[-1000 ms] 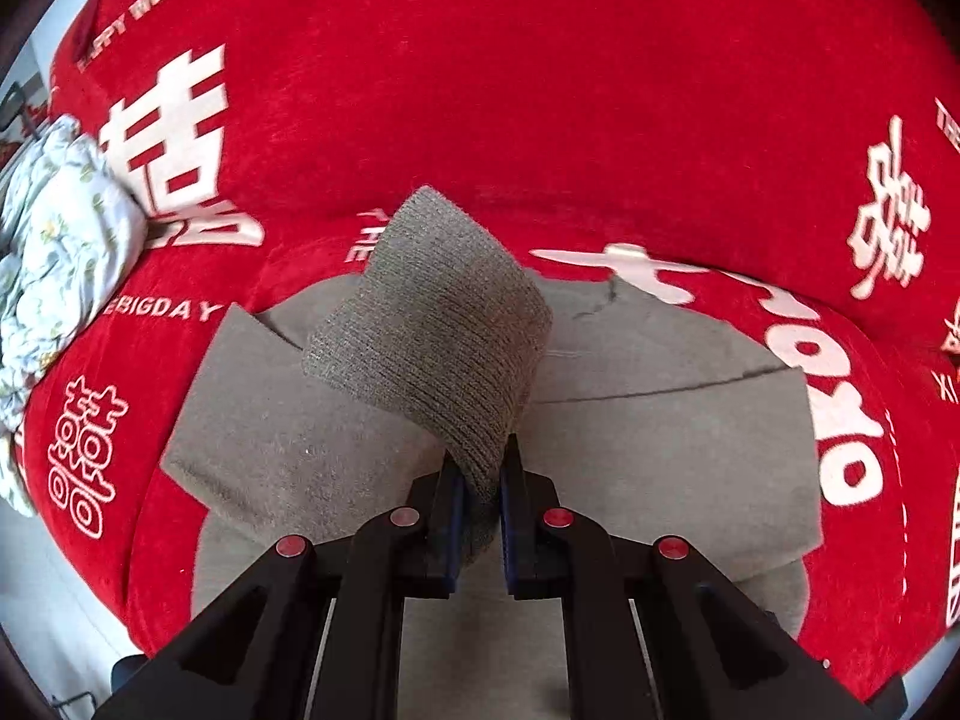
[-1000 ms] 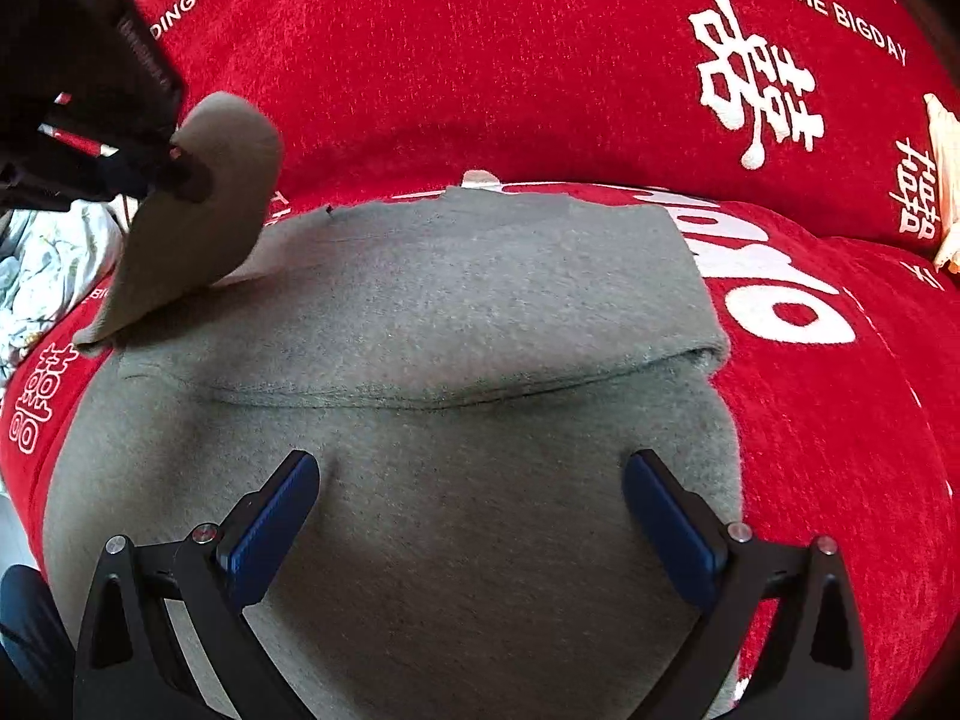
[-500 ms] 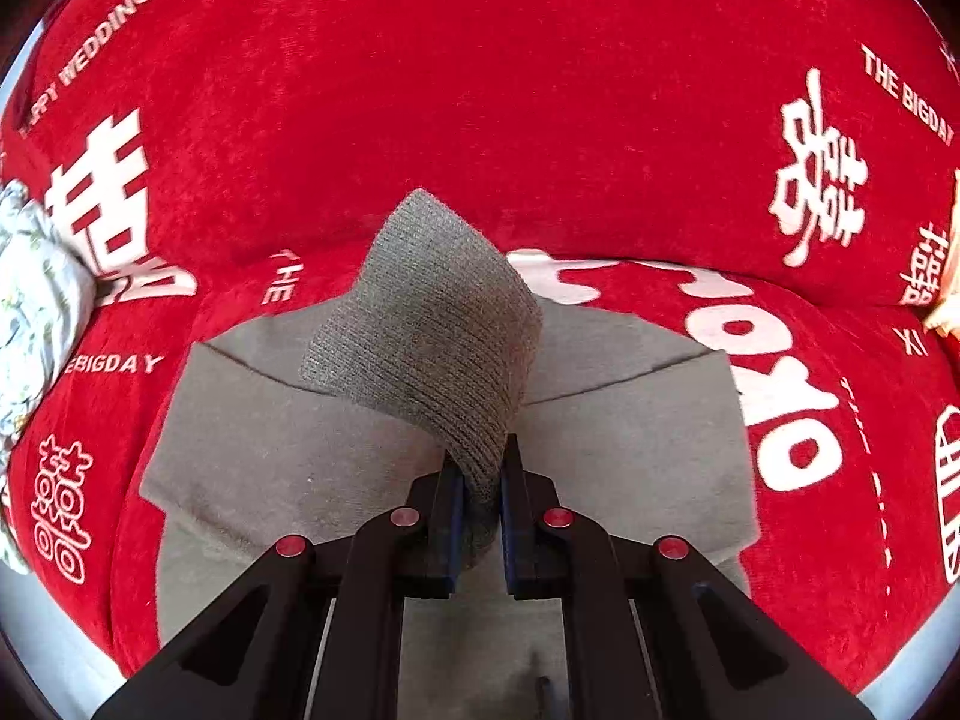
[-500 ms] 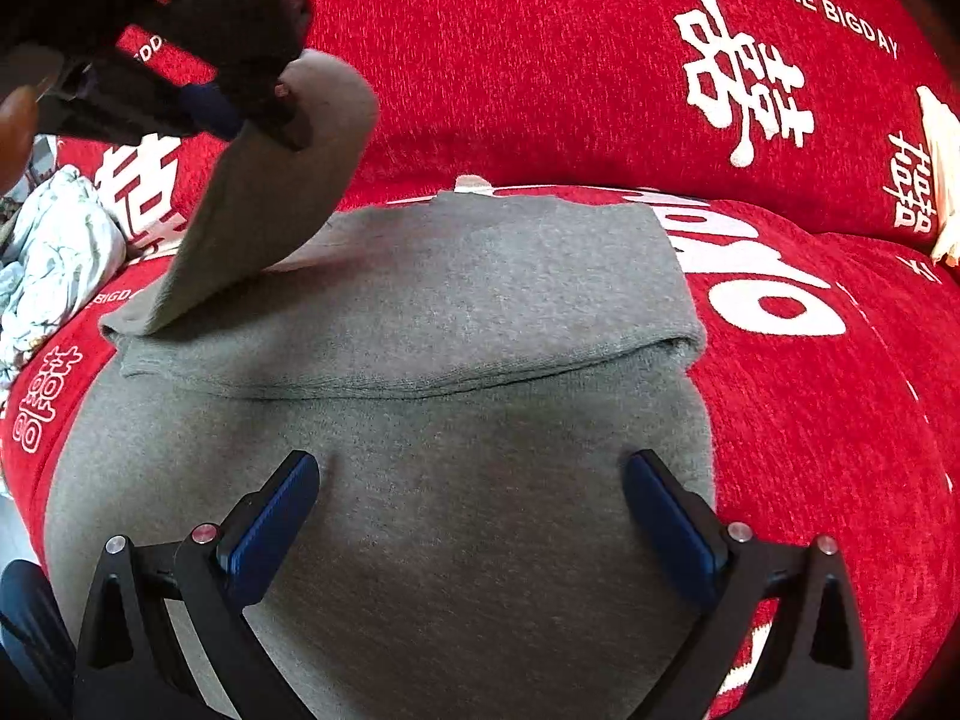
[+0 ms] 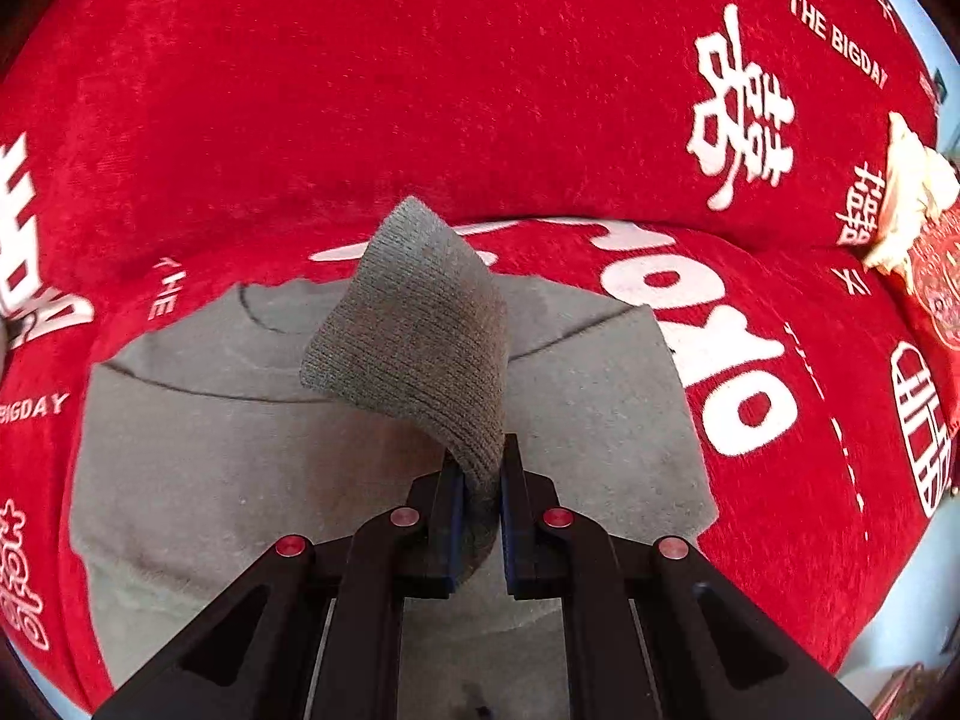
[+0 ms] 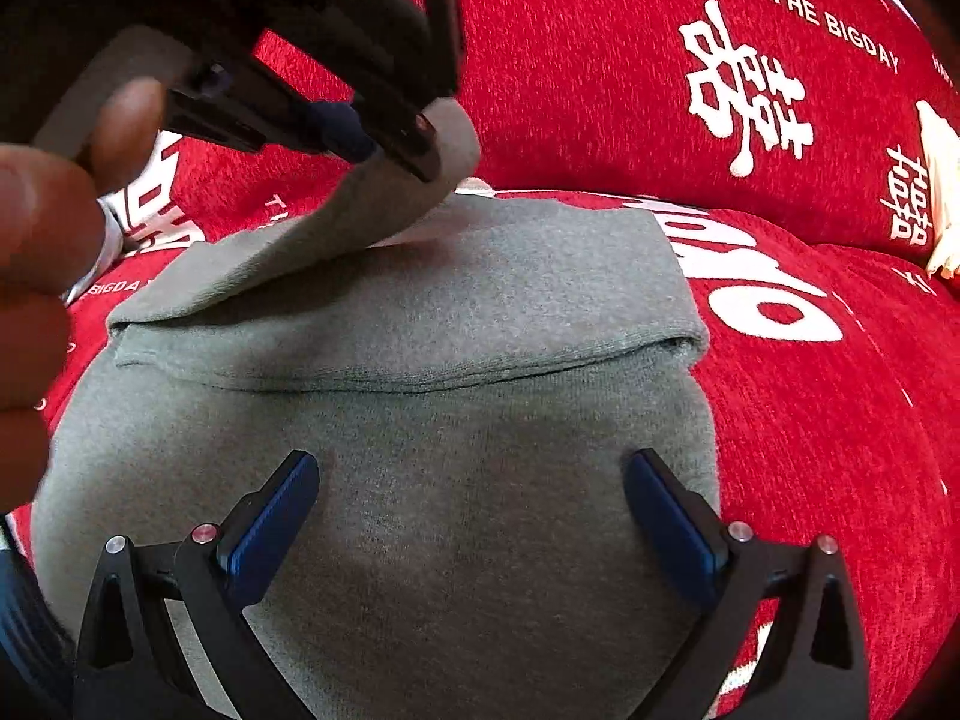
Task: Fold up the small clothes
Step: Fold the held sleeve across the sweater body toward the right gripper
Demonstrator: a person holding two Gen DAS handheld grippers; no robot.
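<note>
Light: bright, even, soft.
Shadows: faint, under the lifted sleeve [image 5: 414, 336].
Glare: none.
Edges: strong fisheye bend, dark corners.
Blur: hand [image 6: 42, 222] and left gripper [image 6: 390, 150] out of focus in right view.

Surroundings: red sofa cover, two side items.
Red plush sofa cover [image 5: 480, 90] printed with white Chinese characters [image 5: 744, 114] and lettering "THE BIGDAY" [image 5: 837, 36]; the same cover spans seat and backrest in the right wrist view [image 6: 600, 60]. Cream crumpled cloth [image 5: 912, 192] lies at the far right edge. A red patterned item [image 5: 939, 288] sits just below it, detail unclear.
</note>
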